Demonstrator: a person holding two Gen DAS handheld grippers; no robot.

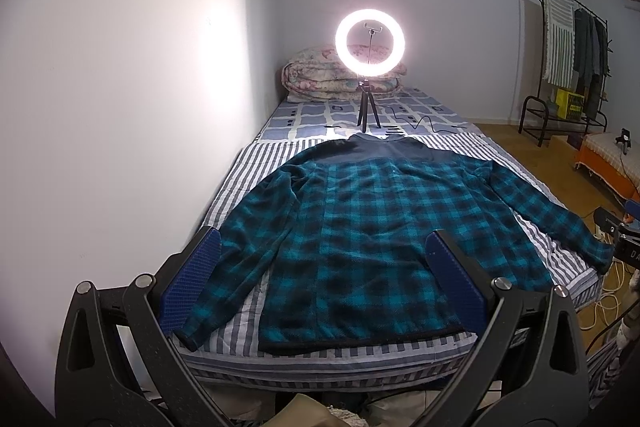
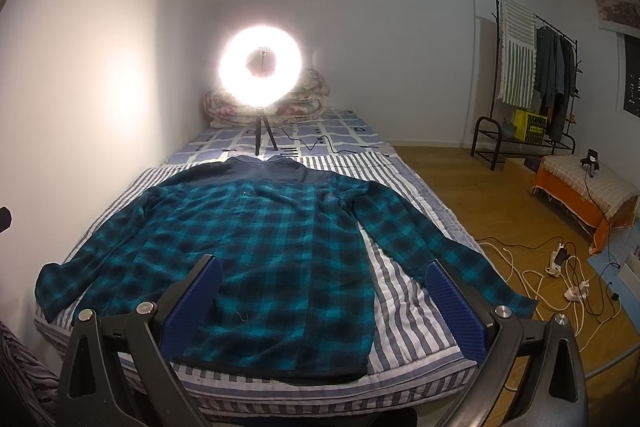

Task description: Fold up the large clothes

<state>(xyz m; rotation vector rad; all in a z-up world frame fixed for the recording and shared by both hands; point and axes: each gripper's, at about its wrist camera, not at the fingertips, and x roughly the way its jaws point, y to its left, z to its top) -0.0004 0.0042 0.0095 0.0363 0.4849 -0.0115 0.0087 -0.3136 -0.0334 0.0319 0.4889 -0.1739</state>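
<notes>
A teal and black plaid fleece jacket (image 1: 360, 223) lies flat and spread out on the striped bed cover (image 1: 248, 163), collar away from me, both sleeves out to the sides. It also shows in the right wrist view (image 2: 256, 239). My left gripper (image 1: 324, 255) is open and empty, held above the foot of the bed over the jacket's lower left part. My right gripper (image 2: 324, 275) is open and empty, held above the jacket's lower right part. The right sleeve's cuff (image 2: 516, 303) reaches the bed's right edge.
A lit ring light on a small tripod (image 1: 370, 67) stands on the bed beyond the collar, its cable trailing right. Folded quilts (image 1: 316, 79) lie at the head. A white wall runs along the left. A clothes rack (image 2: 532, 75), low bench (image 2: 588, 187) and floor cables (image 2: 560, 275) are at right.
</notes>
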